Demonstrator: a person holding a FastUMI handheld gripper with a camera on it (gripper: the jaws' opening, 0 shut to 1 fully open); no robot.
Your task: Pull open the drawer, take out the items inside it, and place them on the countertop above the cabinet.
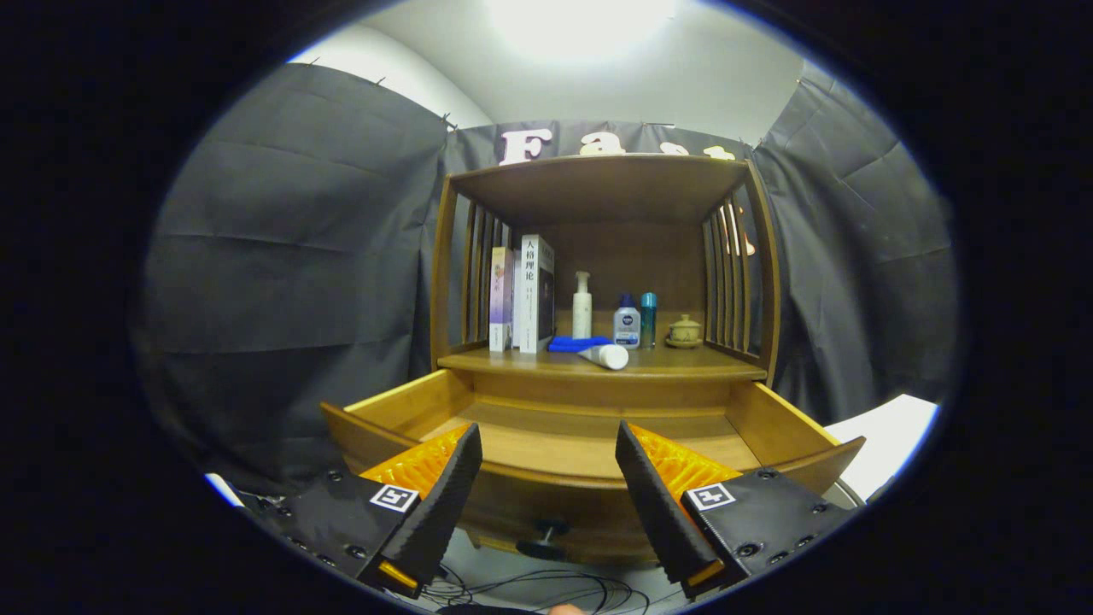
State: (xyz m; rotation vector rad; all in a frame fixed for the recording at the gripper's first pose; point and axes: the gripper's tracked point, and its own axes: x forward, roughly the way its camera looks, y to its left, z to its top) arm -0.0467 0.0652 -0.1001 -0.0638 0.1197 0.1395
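A wooden cabinet stands ahead, and its drawer (768,418) is pulled open toward me. What I see of the drawer's floor is bare wood. Its dark knob (546,531) shows low on the front panel, between my fingers. On the countertop (683,366) above the drawer lie a white tube (604,355) and a flat blue item (577,343). My gripper (546,448) hovers just in front of the drawer's front edge, open, with nothing between its fingers.
At the back of the countertop stand books (523,295), a white pump bottle (581,306), a small bottle with a blue cap (626,323), a teal bottle (648,319) and a small lidded pot (684,330). Cables (546,588) lie on the floor below. A white surface (888,436) is at the right.
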